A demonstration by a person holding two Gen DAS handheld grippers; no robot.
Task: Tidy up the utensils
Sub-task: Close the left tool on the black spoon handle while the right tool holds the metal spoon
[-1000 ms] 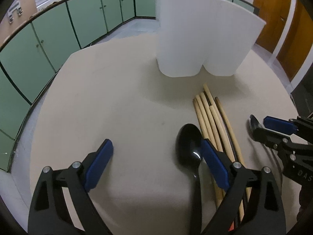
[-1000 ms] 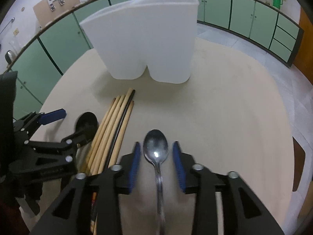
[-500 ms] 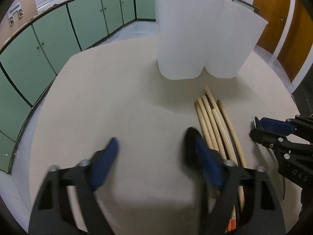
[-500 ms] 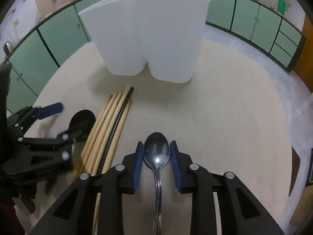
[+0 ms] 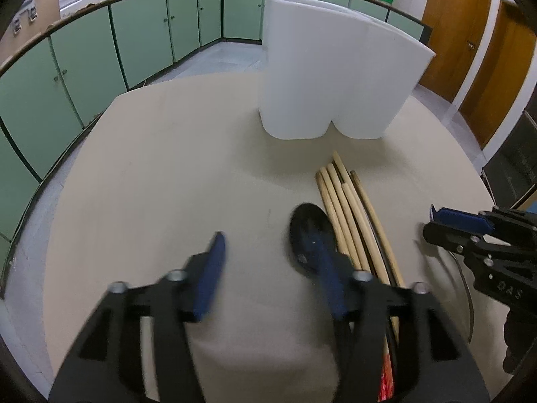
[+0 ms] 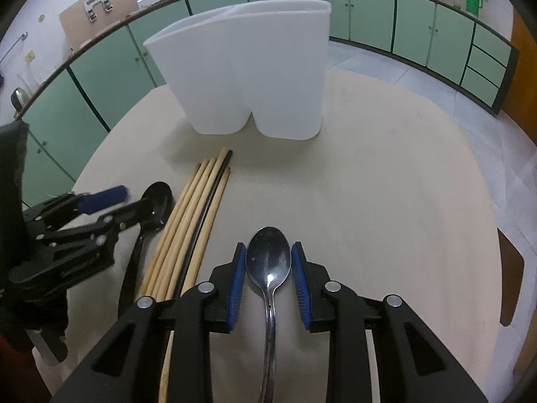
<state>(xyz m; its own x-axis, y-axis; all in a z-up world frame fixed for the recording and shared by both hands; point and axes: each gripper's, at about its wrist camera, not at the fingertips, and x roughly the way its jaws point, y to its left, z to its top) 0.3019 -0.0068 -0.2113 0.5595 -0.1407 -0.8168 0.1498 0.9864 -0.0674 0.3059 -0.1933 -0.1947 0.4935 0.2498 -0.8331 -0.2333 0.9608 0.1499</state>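
A silver metal spoon (image 6: 268, 258) lies bowl-forward between the blue pads of my right gripper (image 6: 268, 278), which is shut on the sides of its bowl. A black spoon (image 5: 307, 231) lies on the table left of a bundle of wooden chopsticks (image 5: 342, 198). My left gripper (image 5: 270, 278) is closing. Its right finger sits over the black spoon's neck and its left pad (image 5: 209, 278) is far from it, so nothing is pressed. A white two-compartment utensil holder (image 6: 251, 74) stands upright behind the utensils.
The round beige table (image 5: 167, 184) has bare surface to the left of the black spoon and to the right of the metal spoon. One dark chopstick (image 6: 201, 221) lies among the wooden ones. Green cabinets ring the room and a wooden door (image 5: 470, 33) is at the right.
My left gripper's jaws have narrowed a good deal around the black spoon's neck. My right gripper's pads have come in against the metal spoon's bowl. Both hands stayed nearly in place.
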